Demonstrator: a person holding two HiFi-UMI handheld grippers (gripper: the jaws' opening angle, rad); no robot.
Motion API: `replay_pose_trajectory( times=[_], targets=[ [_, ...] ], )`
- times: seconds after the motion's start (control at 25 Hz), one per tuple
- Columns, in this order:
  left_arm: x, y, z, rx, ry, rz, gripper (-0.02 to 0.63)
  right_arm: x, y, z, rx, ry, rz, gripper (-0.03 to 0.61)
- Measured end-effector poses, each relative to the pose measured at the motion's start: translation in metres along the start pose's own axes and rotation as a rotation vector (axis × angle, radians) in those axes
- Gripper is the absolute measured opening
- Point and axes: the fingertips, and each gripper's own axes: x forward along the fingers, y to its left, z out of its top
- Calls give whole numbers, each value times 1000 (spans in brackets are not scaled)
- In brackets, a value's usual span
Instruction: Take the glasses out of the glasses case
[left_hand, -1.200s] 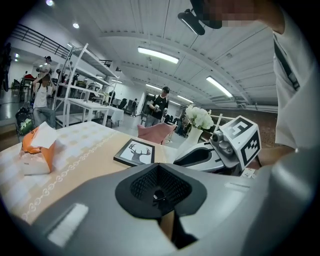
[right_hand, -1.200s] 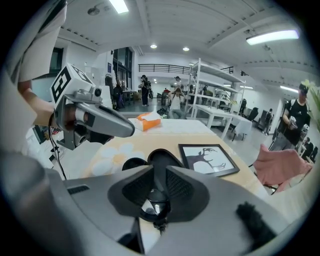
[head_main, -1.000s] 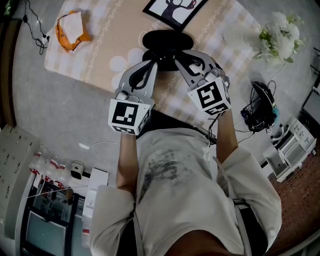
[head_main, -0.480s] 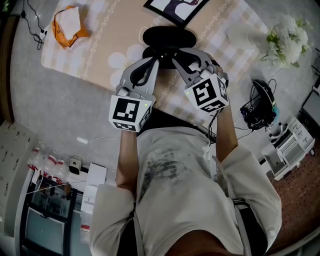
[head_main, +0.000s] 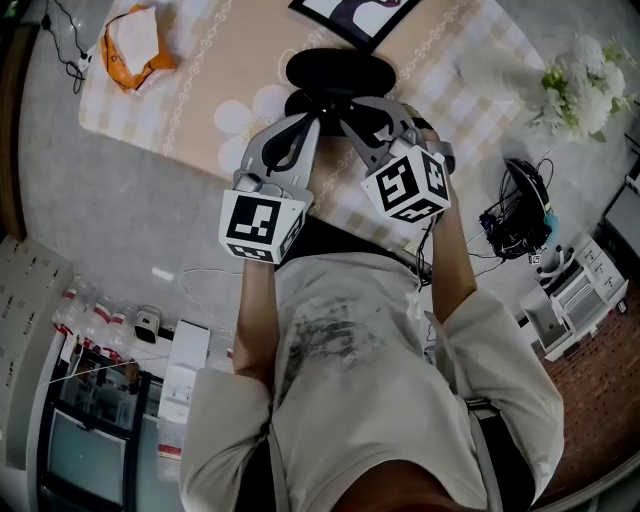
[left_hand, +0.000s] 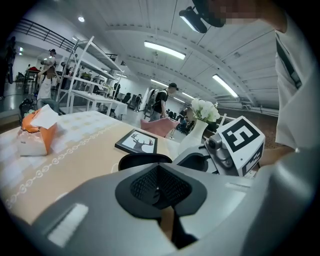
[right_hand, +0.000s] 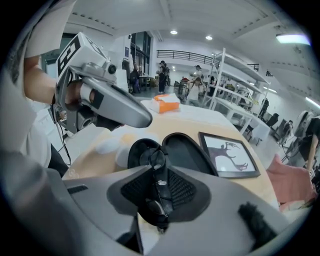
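Note:
The black glasses case (head_main: 340, 72) lies open on the tan cloth, its lid (right_hand: 187, 152) folded back beside the base (right_hand: 137, 150). Dark folded glasses (right_hand: 161, 205) stand on edge between the jaws of my right gripper (right_hand: 160, 172), one end still over the case base. The pads sit against both sides of the glasses, though these jaws have just been opening a little. In the head view my right gripper (head_main: 350, 125) hangs over the base. My left gripper (head_main: 312, 122) is beside it at the case's near edge, shut and holding nothing (left_hand: 157, 169).
A framed deer picture (head_main: 350, 12) lies just beyond the case. An orange tissue pack (head_main: 135, 45) sits at the table's far left, and a vase of white flowers (head_main: 580, 85) at the right. The table's near edge runs under my hands. Shelves and people fill the background.
My right gripper has sunk slightly toward the case and rolled a little, the glasses between its jaws. The left gripper has stayed in place.

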Motion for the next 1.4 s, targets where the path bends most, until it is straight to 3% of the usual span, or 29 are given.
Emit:
replay_pose_trajectory(
  times=[0.72, 1.4],
  targets=[
    [4, 0, -6, -15, 11, 4, 8, 20, 13, -6, -128, 56, 55, 97],
    [-3, 1, -7, -16, 4, 7, 8, 28, 20, -7, -228, 90, 49, 68]
  ],
)
